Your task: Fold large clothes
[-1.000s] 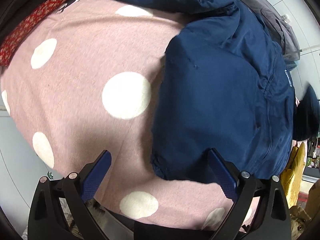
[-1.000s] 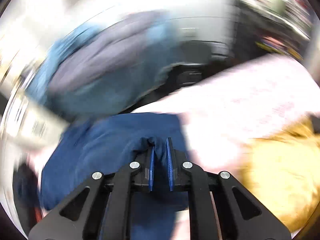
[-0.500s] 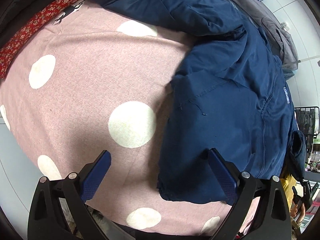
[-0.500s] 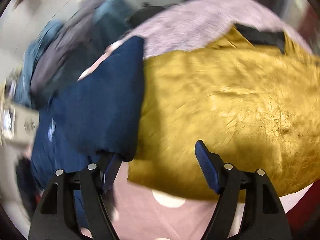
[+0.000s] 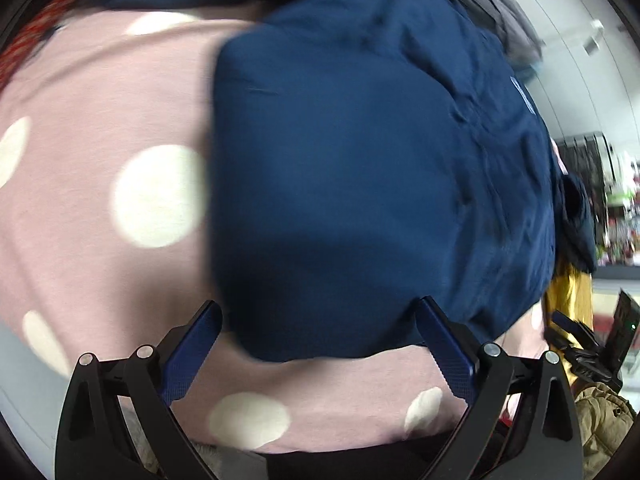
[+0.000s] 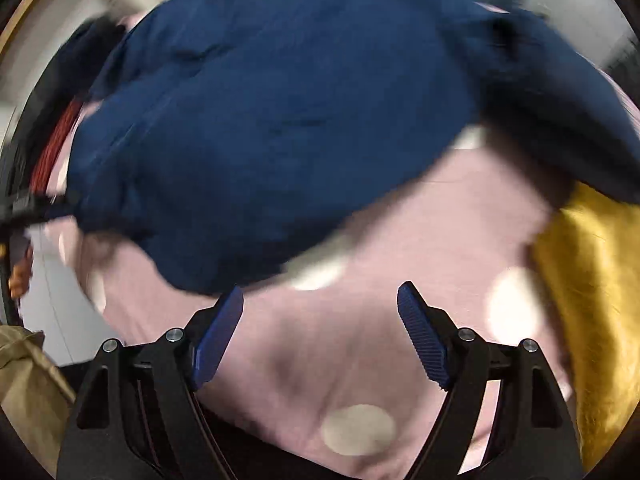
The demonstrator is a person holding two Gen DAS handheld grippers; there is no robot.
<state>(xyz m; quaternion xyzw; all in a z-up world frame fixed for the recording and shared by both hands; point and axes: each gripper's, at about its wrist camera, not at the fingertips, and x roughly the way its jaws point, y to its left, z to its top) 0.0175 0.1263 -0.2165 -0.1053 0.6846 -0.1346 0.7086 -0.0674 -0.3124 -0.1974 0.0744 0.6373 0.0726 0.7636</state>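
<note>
A large navy blue jacket (image 5: pixel 360 168) lies partly folded on a pink sheet with white dots (image 5: pixel 100 128). My left gripper (image 5: pixel 318 332) is open and empty, its jaws wide on either side of the jacket's near edge. In the right wrist view the same jacket (image 6: pixel 280 128) fills the upper half. My right gripper (image 6: pixel 320 312) is open and empty over the pink sheet (image 6: pixel 360 340), just in front of the jacket's hem. Both views are motion-blurred.
A mustard-yellow garment (image 6: pixel 592 300) lies at the right of the sheet and also shows in the left wrist view (image 5: pixel 568 296). A grey garment (image 5: pixel 508 28) lies beyond the jacket. A red patterned cloth (image 5: pixel 32 36) edges the far left. An olive garment (image 5: pixel 604 416) sits below right.
My right gripper let go of the jacket fabric, opened wide and swung back over the sheet. My left gripper stayed open and moved closer to the jacket's near edge.
</note>
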